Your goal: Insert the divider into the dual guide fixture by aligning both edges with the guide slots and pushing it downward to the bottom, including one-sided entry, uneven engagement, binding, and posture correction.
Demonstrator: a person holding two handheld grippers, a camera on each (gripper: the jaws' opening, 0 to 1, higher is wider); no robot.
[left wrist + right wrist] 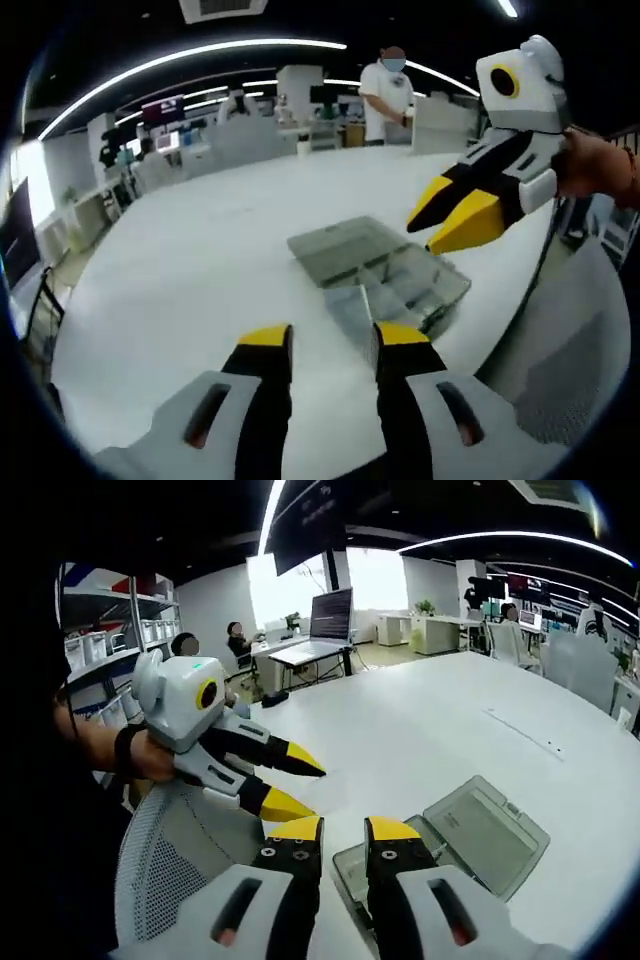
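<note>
A clear plastic box with inner slots (405, 285) lies on the white table (200, 250), its lid (345, 240) folded flat beside it. A clear panel (350, 308) shows at its near edge; I cannot tell whether it is the divider. My left gripper (332, 335) hangs open just short of the box, with nothing between its jaws. My right gripper (447, 218) comes in from the right above the box, jaws slightly apart. In the right gripper view, that gripper (347, 830) is narrowly open over the box (350, 872), beside the lid (485, 830). The left gripper (298, 785) is at the left.
A mesh chair back (170, 860) stands at the table's near edge (520, 330), close to the box. A person (388, 90) stands at the far side of the table. Desks, monitors and shelves (110, 630) ring the room.
</note>
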